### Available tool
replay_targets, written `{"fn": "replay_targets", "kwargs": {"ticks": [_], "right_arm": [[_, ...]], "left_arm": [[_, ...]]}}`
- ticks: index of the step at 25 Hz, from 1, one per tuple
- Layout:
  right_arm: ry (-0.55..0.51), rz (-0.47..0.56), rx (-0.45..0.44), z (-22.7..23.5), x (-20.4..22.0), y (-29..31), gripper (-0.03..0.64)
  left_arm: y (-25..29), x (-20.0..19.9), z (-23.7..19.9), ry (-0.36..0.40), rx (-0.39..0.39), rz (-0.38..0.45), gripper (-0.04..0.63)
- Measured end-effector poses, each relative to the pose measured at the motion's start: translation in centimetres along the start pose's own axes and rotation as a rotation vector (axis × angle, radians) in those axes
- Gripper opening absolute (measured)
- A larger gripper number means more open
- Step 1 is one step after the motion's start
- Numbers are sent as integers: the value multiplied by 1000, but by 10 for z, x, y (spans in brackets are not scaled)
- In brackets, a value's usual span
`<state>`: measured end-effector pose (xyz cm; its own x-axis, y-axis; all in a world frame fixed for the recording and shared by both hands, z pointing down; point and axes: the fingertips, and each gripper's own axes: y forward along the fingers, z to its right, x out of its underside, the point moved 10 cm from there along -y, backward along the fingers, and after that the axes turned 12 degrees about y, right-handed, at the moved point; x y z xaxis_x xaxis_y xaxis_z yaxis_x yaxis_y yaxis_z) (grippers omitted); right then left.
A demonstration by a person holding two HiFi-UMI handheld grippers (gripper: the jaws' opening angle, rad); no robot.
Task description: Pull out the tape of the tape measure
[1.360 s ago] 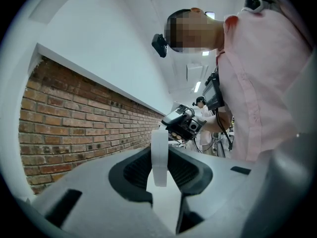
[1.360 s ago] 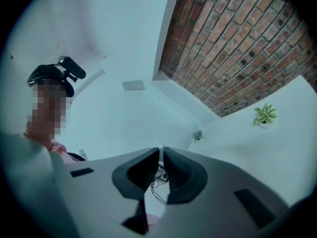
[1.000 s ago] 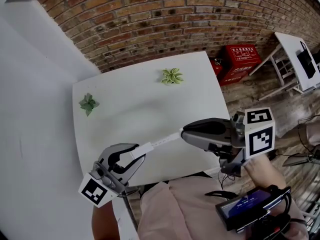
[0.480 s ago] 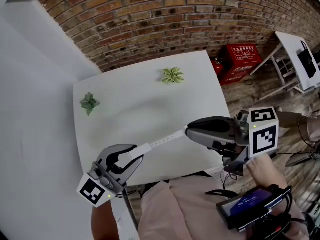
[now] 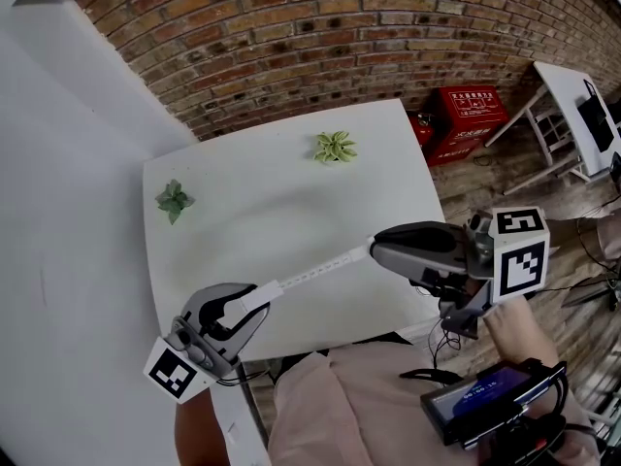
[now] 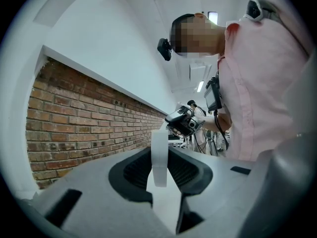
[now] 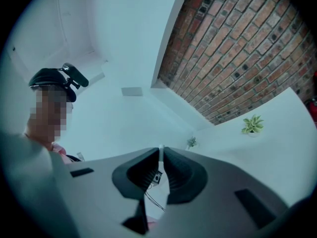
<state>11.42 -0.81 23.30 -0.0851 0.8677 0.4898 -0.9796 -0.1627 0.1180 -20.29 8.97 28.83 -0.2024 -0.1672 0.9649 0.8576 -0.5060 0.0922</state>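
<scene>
In the head view, the left gripper is clamping the tape measure case at near left, and the tape is running rightward and slightly farther to the right gripper. The left gripper view is showing jaws pressing on the case. In the right gripper view, jaws are pinching the tape tip.

Soft, even light fills the head view. The white table is bright without glare, and only faint grey shadows lie beyond the right gripper. Both gripper views are fisheye, ringed in black, their lines bowing toward the edges. The left gripper looks blurred near the lens, with ceiling lamps glowing beyond its jaws.
</scene>
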Motion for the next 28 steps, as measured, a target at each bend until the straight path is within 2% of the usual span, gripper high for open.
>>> {"fn": "replay_targets", "kwargs": {"ticks": [28], "right_arm": [[-27, 57, 19, 0, -12, -18, 35]], "left_arm": [[-23, 6, -2, -59, -25, -9, 104]]}}
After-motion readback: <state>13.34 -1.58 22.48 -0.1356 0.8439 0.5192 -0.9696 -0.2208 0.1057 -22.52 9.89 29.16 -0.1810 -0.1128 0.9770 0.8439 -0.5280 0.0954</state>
